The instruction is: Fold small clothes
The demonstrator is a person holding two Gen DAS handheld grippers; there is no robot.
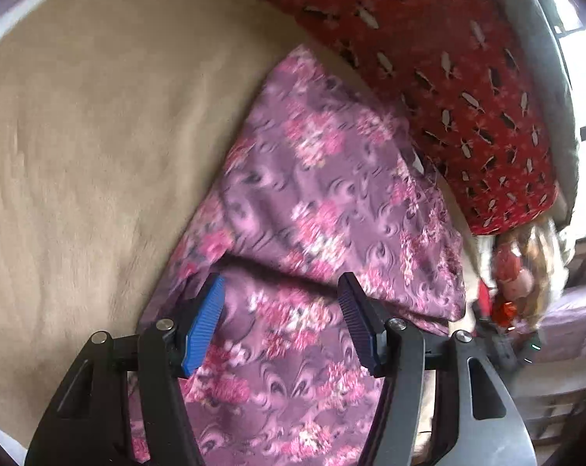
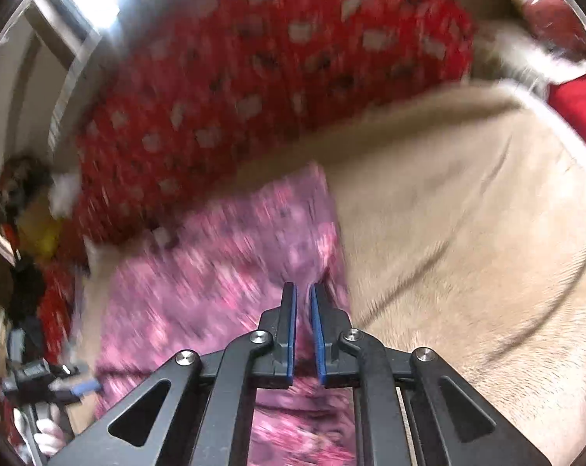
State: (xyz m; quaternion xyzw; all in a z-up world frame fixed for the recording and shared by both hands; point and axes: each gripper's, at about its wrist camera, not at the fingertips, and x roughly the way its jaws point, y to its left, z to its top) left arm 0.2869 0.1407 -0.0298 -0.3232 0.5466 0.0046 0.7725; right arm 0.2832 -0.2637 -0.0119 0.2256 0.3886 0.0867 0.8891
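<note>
Purple flowered cloth (image 1: 312, 202) lies on a beige blanket (image 1: 91, 147), just beside a red patterned cover (image 1: 448, 77) on its far right. It already looks doubled over: a fold edge crosses it near the left tongs (image 1: 281, 322), so I judge 1 fold done and more left. Its long axis runs from near, under the tongs, to the far corner by the red cover. Those left tongs stand about half open over the cloth, pads gripping nothing. On the other side the right tongs (image 2: 302, 334) are almost closed; motion blur hides whether they pinch cloth.
</note>
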